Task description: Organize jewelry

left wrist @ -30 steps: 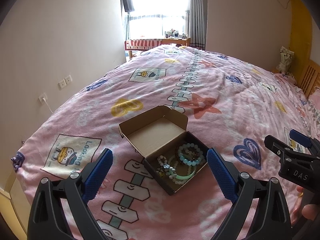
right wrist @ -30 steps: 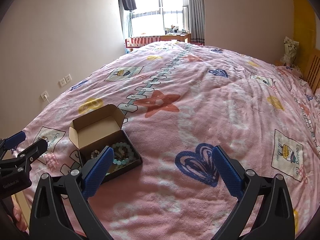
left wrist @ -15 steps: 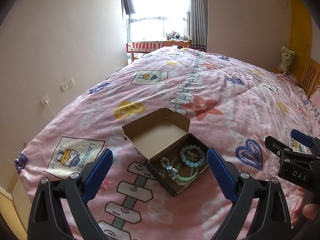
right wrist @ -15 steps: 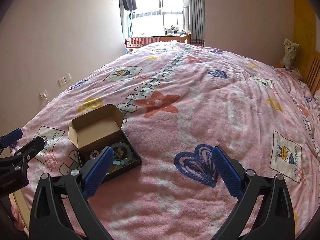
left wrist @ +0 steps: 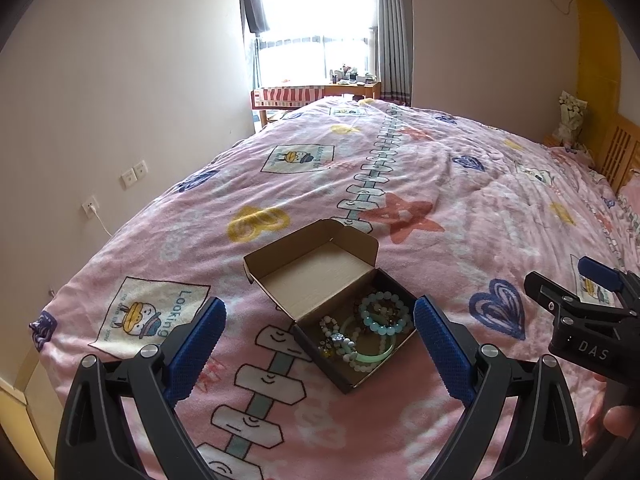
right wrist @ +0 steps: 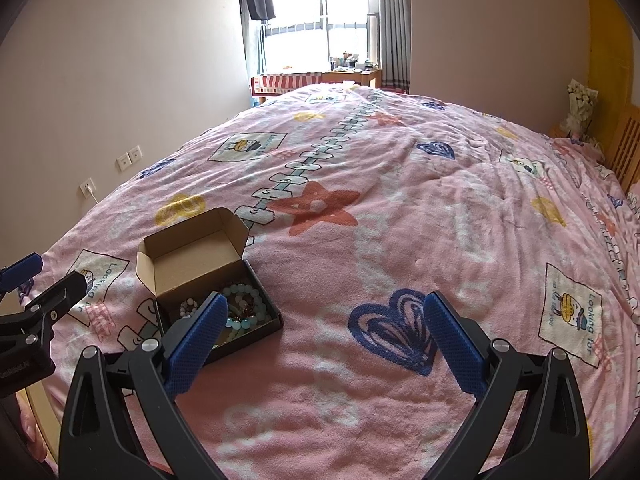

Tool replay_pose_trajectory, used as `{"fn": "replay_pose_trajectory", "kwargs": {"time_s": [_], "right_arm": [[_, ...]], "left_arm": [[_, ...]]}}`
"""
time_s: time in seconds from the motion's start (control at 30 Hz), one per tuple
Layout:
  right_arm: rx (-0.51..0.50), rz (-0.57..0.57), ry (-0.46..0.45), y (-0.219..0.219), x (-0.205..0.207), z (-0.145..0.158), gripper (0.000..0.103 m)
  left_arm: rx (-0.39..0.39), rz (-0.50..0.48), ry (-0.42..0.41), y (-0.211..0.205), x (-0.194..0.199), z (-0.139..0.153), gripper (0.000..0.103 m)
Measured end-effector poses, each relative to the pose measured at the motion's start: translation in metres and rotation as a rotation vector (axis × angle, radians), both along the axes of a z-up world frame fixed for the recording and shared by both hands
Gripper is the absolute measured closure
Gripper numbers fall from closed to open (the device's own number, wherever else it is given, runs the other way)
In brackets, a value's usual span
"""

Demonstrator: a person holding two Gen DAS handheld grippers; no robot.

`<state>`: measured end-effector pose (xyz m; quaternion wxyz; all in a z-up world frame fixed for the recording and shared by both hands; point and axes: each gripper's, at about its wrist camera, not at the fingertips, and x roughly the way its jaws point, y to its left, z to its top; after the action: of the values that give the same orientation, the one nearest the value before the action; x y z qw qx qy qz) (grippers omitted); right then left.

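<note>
On the bed (left wrist: 460, 216) sat the box (left wrist: 320, 276), lid up, with the bracelets (left wrist: 382, 314) heaped inside. Both the left gripper (left wrist: 320, 344) and right gripper (right wrist: 322, 338) hung spread and empty above it. Tangled strands would likely lift together, and a nudge could tip the light box on soft bedding.

A home bedroom is showing itself: a bed (left wrist: 460, 200) wearing a pink cartoon-print blanket (right wrist: 400, 240), a curtained window (left wrist: 320, 20) glowing, a wooden headboard (left wrist: 616, 152) standing alongside.
</note>
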<state>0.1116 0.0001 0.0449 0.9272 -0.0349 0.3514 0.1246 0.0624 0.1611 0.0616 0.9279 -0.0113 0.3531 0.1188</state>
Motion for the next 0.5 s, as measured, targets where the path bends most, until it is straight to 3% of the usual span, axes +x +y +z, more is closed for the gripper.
{"fn": "replay_pose_trajectory", "kwargs": {"time_s": [0.5], "right_arm": [[0.0, 0.001, 0.0, 0.0002, -0.0004, -0.0005, 0.007]], "left_arm": [[0.012, -0.007, -0.004, -0.0007, 0.0005, 0.0042, 0.01]]}}
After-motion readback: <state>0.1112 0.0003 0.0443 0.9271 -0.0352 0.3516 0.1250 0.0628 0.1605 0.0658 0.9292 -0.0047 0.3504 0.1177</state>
